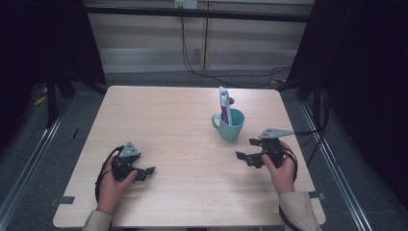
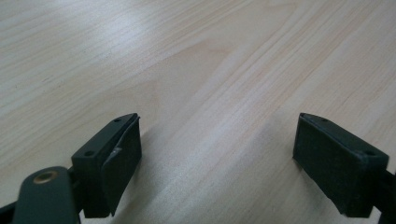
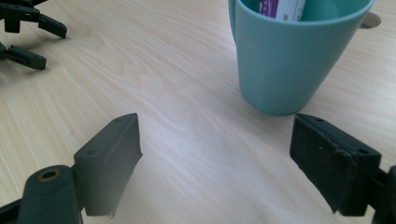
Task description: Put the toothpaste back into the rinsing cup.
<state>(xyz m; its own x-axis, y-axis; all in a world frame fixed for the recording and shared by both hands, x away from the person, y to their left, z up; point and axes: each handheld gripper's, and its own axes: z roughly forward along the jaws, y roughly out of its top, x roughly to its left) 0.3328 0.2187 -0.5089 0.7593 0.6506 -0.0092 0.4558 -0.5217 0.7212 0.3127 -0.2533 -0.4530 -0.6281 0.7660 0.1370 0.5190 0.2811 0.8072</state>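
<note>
- High view: a square table (image 1: pixel 173 120) with a pale wood-grain top stands on a grey floor, with dark curtains at both sides and a pale panelled wall behind.
- A black bar crosses the wall above the table's far edge, and black cables (image 1: pixel 192 67) hang from it to the floor beyond the table.
- A teal mug (image 1: pixel 229 125) stands upright on the table's right half; a white and purple tube (image 1: pixel 224 106) stands in it, leaning slightly and rising above the rim.
- The right gripper (image 1: pixel 248 150) rests just near-right of the mug, jaws spread and holding nothing; in the right gripper view the mug (image 3: pixel 289 60) sits just past them, not touching.
- The left gripper (image 1: pixel 147 172) rests well left of the mug, near the table's front edge, jaws spread over bare wood.
</note>
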